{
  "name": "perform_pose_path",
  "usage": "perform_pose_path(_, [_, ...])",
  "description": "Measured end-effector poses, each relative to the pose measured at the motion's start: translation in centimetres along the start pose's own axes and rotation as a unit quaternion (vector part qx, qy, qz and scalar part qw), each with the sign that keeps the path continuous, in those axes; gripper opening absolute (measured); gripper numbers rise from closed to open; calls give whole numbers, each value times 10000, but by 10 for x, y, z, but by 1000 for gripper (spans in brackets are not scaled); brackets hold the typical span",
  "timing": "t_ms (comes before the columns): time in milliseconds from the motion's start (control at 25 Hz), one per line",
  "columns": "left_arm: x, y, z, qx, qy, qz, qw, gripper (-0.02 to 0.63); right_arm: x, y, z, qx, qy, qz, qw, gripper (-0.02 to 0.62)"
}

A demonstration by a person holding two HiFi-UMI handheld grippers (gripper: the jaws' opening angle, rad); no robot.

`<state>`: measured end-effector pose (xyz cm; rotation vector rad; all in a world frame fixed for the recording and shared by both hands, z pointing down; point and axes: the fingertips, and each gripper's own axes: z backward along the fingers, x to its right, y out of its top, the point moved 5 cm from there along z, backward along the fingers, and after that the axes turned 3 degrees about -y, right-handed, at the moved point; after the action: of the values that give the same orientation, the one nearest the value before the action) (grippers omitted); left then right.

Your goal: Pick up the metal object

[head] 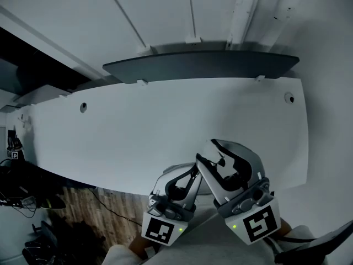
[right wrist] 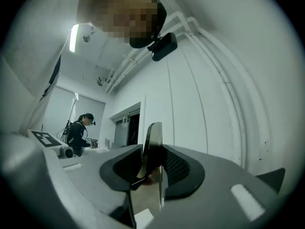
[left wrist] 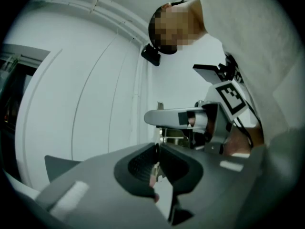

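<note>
Right gripper is clamped on the metal plate. The plate stands upright between the jaws, up in the air with wall behind it, well clear of the table. Left gripper has its jaws all but together. A thin sliver shows in the slit, but I can't tell if it's the plate's edge or part of the gripper.

Risks as I see them:
- The plate is thin, flat and smooth, dark with a sheen and a rounded top corner. It looks slightly tilted between the jaws rather than square, so it can pivot or slide out if the hand rolls or jerks.
- The head view shows both grippers crossing very close together. They could knock jaws, and a bump would likely dislodge the plate.
- If the left one does have an edge too, any drift between the hands twists the plate out of one grip.
- The grippers sit over the table's near edge with wood floor below, so a drop may miss the table.

The pads are black, cupped and crosshatched, and look rubbery, which gives decent friction on bare metal. The table is plain matte white.
</note>
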<state>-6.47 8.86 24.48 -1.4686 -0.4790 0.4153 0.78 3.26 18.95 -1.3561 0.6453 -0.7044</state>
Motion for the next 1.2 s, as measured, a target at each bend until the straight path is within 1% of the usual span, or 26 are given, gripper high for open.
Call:
perform_pose_path(120, [2,4,-4,93,-12,-172,9998,17,3,5,2,227,93,104,9996,129])
perform_pose_path(400, [9,-2,8,-70,298,-169,9994,17,-4,-4,6,173,397,-113,9990,129])
perform_pose_path(560, [19,-5,35,-67,429,-121,9990,17,-29,-6,16,192,507,-88,9985,129])
perform_pose_path(680, [14,-10,52,-65,455,-32,9989,17,-48,-11,13,137,519,7,9986,129])
perform_pose_path(800, [5,-17,69,-70,378,74,9992,17,-66,-17,7,37,406,36,9992,129])
perform_pose_path(920, [-5,-17,98,-33,185,147,9997,17,-97,-17,3,-55,212,91,9997,129])
perform_pose_path(1040, [-11,-15,125,25,-9,214,9998,17,-127,-12,2,-43,1,149,9999,129])
perform_pose_path(1200, [-14,-17,133,3,-197,217,9996,17,-137,-13,3,-23,-173,248,9995,127])
